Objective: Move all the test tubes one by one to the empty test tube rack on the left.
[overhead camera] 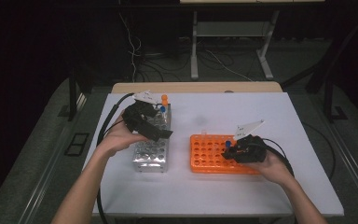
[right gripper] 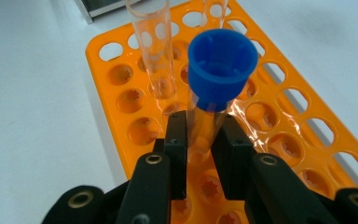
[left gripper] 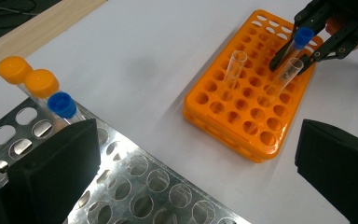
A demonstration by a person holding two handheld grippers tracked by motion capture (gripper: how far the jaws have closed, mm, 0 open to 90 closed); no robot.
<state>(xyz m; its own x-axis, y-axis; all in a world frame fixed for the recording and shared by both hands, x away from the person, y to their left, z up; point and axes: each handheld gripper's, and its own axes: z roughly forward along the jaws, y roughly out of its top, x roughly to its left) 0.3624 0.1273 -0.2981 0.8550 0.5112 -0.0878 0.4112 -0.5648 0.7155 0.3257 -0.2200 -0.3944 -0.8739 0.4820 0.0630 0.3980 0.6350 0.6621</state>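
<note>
While the right gripper (right gripper: 204, 140) had its fingers (right gripper: 176, 140) clenched on the clear body of a blue-capped tube (right gripper: 221, 70), just under the cap, that tube stood upright over the orange rack (overhead camera: 205, 161) on the white surface (overhead camera: 223, 112), its lower end at or in one of the rack's wells; how deep it sat could not be told. Two uncapped clear tubes (left gripper: 235, 70) stood in the same rack just beside it, one leaning a little. The left gripper (overhead camera: 144, 123) hovered above the metal rack (overhead camera: 150, 156) with its fingers (left gripper: 56, 172) spread wide and nothing between them. At the far end of that rack stood two orange-capped tubes (left gripper: 14, 70) and another blue-capped one (left gripper: 61, 105).

Judging from this, the step in hand was the handling of a capped tube at the orange rack: whether it was being seated or drawn out could not be told. If seating, the next move called for keeping the tube vertical, pressing it straight down until it rested, then releasing without nudging the leaning neighbour. If lifting, it called for a straight pull upward, clear of the well. The left hand seemed placed to reach for a capped tube in the metal rack.
</note>
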